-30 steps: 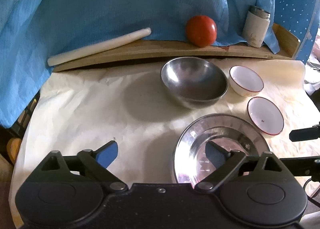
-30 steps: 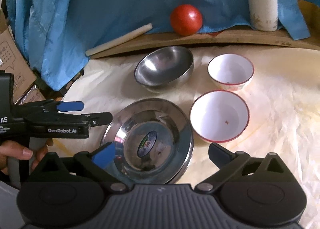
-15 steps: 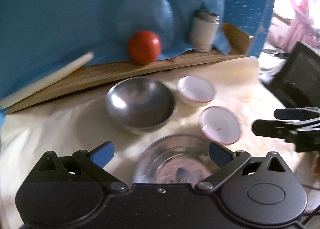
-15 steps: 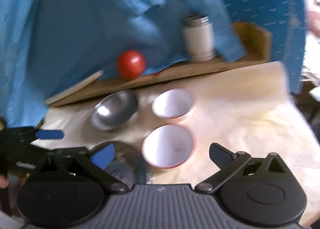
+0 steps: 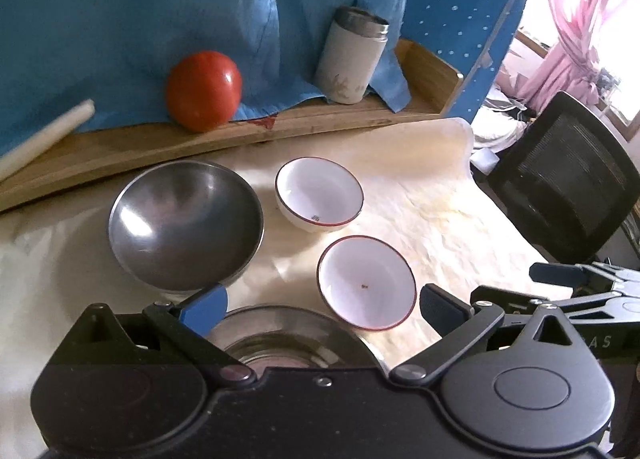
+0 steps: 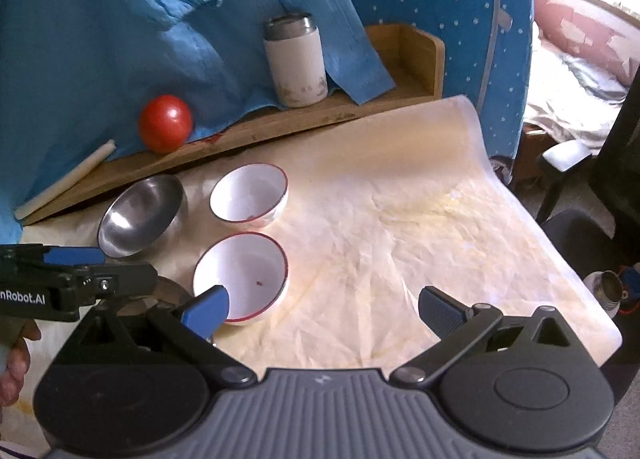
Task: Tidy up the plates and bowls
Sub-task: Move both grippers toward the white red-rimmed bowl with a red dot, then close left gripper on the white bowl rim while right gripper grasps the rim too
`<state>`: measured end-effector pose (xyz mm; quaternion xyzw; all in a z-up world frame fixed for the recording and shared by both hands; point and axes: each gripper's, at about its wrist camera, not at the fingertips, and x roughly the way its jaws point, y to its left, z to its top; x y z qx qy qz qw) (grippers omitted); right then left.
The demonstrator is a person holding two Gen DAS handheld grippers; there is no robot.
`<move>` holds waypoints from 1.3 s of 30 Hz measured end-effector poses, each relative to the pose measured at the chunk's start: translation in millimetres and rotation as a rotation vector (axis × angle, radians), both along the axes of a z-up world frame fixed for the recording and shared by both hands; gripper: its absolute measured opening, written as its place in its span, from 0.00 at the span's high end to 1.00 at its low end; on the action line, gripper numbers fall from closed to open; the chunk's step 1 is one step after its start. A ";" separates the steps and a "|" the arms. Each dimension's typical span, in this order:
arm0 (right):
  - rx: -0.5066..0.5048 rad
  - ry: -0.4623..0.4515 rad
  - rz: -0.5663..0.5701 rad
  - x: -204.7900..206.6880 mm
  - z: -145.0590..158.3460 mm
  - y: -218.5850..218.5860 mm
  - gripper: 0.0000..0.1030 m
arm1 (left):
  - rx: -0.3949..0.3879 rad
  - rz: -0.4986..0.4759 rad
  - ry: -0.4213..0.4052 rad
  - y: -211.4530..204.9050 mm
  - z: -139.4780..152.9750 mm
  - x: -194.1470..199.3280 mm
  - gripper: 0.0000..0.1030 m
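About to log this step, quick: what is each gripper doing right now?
Left gripper: open wide, holding nothing.
Right gripper: open wide, holding nothing.

Bare paper (image 6: 400, 227) lies open right of the white bowls (image 6: 242, 283) (steel bowl (image 6: 140, 215) crowds left).

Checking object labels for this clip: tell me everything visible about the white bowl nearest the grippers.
The near white bowl is small, round and glossy, ceramic by its look, with a thin red rim line and a tiny dark speck inside; otherwise empty. It sits upright on the cream paper sheet, apart from the far white bowl and the steel bowl. Nothing grips it: the right gripper is open, and its blue pad only overlaps the bowl's edge in that view.
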<state>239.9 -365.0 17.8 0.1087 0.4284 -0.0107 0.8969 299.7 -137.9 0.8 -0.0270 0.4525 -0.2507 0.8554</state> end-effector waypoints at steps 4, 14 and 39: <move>0.039 0.011 0.026 15.9 -2.8 -11.3 0.00 | -0.002 0.010 0.045 -12.3 -3.8 13.5 0.01; 0.107 0.084 0.055 44.9 -25.8 -31.9 0.00 | 0.058 0.035 0.118 -34.0 -14.5 31.4 0.01; 0.201 0.189 0.287 87.8 -55.3 -18.8 0.21 | 0.065 0.088 0.153 -41.6 -33.7 43.6 0.63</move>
